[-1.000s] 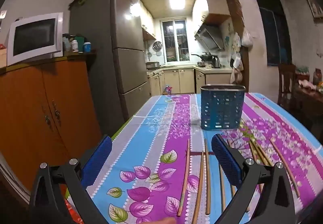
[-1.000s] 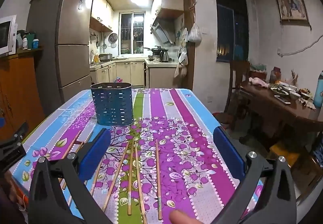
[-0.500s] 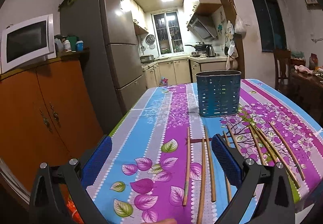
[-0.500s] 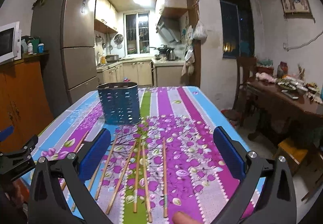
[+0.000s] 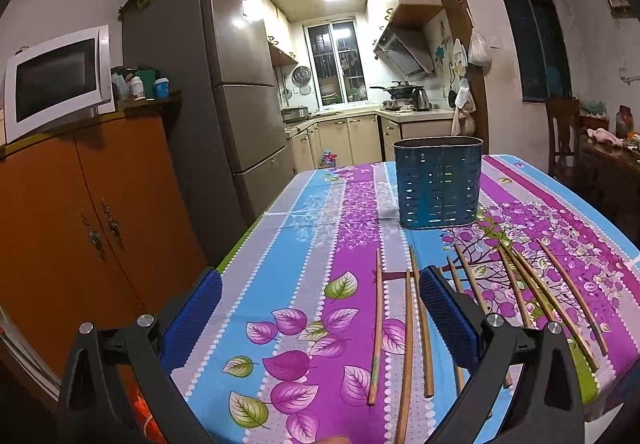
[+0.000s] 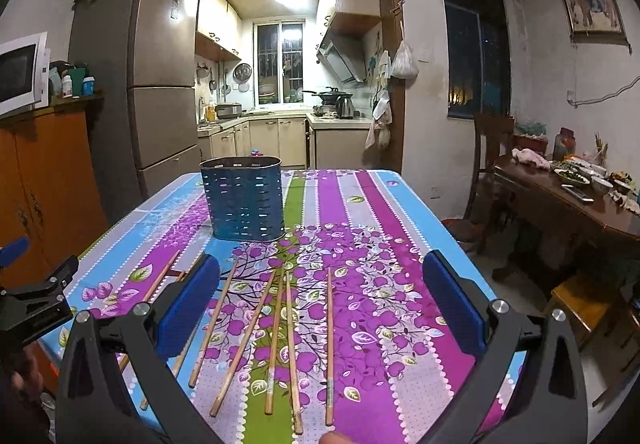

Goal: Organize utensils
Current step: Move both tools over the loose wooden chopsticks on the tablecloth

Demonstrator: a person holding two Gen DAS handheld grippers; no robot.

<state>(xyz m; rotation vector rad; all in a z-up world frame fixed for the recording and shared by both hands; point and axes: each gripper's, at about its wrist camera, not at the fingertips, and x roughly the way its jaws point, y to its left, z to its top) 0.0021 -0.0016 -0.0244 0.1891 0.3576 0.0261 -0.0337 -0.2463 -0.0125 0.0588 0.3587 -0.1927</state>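
Several wooden chopsticks (image 5: pixel 408 328) lie loose on the flowered tablecloth (image 5: pixel 304 284), pointing roughly away from me; they also show in the right wrist view (image 6: pixel 280 328). A blue perforated utensil holder (image 5: pixel 438 182) stands upright beyond them, empty as far as I can see, and shows in the right wrist view (image 6: pixel 244 198). My left gripper (image 5: pixel 320 304) is open and empty above the table's near left part. My right gripper (image 6: pixel 320 296) is open and empty above the chopsticks. The left gripper shows at the left edge of the right wrist view (image 6: pixel 36 292).
An orange cabinet (image 5: pixel 80 228) with a microwave (image 5: pixel 56 80) and a tall fridge (image 5: pixel 224 116) stand left of the table. A dark wooden table (image 6: pixel 580 204) with dishes and a chair (image 6: pixel 492 152) stand to the right. The kitchen lies beyond.
Both grippers have risen and drawn back a little, so the chopsticks and holder sit lower and farther in view. Both stay open and empty.
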